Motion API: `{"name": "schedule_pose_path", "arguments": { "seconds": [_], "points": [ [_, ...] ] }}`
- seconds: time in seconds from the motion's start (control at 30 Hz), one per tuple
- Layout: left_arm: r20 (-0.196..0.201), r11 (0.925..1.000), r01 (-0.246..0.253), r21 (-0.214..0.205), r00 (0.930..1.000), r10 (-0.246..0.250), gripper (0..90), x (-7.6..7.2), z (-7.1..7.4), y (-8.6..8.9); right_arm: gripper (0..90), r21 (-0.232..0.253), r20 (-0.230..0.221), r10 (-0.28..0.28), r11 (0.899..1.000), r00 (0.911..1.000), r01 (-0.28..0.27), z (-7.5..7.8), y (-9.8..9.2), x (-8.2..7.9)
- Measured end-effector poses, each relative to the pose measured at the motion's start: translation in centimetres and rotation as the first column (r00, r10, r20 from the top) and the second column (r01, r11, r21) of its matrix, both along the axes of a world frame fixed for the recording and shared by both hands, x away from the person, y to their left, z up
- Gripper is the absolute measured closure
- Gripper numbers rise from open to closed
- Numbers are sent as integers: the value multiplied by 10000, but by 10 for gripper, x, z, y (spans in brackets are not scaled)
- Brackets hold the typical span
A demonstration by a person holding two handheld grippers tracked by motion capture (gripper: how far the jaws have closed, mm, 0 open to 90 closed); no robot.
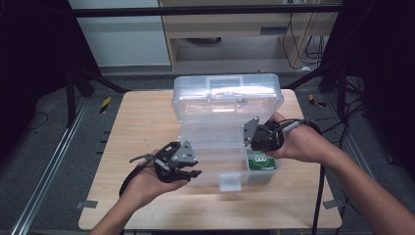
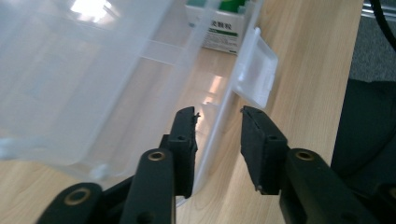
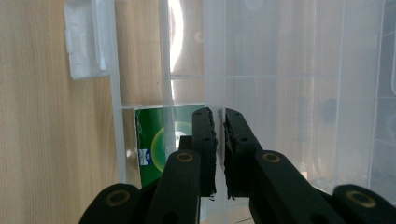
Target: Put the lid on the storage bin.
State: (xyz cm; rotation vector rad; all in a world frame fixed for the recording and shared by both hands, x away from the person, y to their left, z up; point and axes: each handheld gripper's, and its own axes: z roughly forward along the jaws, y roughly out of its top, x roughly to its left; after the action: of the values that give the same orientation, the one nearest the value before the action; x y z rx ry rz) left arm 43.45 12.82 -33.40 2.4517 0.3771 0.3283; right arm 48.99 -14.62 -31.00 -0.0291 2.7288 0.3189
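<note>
One wooden table (image 1: 147,127) carries a clear plastic box (image 1: 225,105), lid raised, bare wood on every side. Inside its front right compartment lies a green carton (image 1: 262,161). The right gripper (image 3: 219,116) pinches the inner tray's edge; the left gripper (image 2: 217,116) straddles the front wall, jaws apart.

The green and white carton (image 2: 219,28) inside the clear storage box (image 1: 227,105) carries dark printed characters on its white face, too blurred to read. Nothing else bears legible text.
</note>
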Motion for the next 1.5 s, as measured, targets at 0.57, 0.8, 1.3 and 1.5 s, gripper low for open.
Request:
{"name": "schedule_pose_path", "arguments": {
  "seconds": [0.57,0.8,1.3,1.5],
  "points": [
    [244,9866,-1591,-356,9868,1601,898,58,49,37,839,30,-8,-25,10000,10000,25,0,1,0],
    [68,9823,-1806,-504,9834,1811,899,79,56,36,833,-20,19,-7,10000,10000,7,-1,1,-1],
    [-61,9592,-2641,-1008,9643,2648,899,102,60,46,837,1,-4,33,10000,10000,-33,-2,0,-2],
    [-156,9539,-2731,-1246,9618,2733,899,104,61,47,837,27,-9,41,10000,10000,-41,-2,0,-3]
  ]
}}
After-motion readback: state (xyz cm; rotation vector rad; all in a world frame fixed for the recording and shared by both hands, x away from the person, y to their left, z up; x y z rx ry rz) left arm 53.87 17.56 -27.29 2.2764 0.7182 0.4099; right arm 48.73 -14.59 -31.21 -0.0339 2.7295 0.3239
